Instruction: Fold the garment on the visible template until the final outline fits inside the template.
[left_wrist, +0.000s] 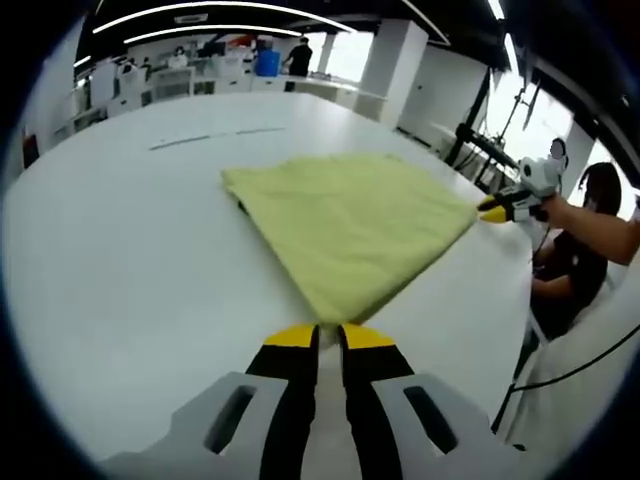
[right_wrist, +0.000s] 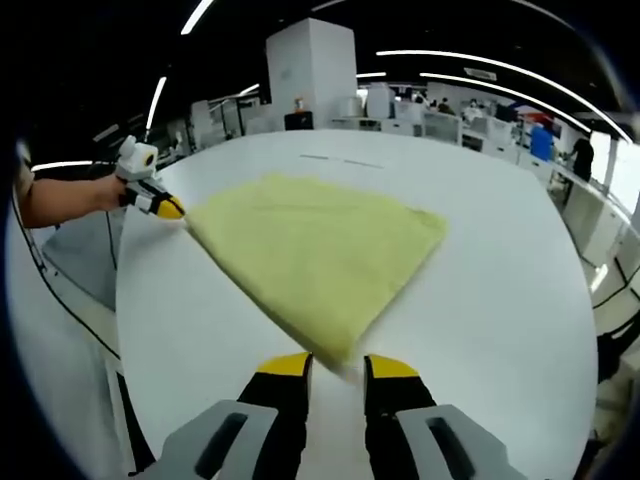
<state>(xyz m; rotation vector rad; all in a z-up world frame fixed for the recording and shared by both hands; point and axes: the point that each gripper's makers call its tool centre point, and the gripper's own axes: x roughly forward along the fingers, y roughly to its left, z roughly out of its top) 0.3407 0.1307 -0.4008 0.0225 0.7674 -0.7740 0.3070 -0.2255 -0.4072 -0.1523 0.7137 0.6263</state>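
No writing can be read. One yellow garment (left_wrist: 345, 225) lies folded flat on the white desk (left_wrist: 130, 260), between two grippers at opposite corners. In the left gripper view, the left gripper (left_wrist: 329, 336) sits at the garment's near corner, jaws nearly together; whether they pinch cloth cannot be told. In the right gripper view, the right gripper (right_wrist: 337, 366) has its jaws spread around the near corner. A hand (right_wrist: 108, 191) holds the left one level near the desk edge.
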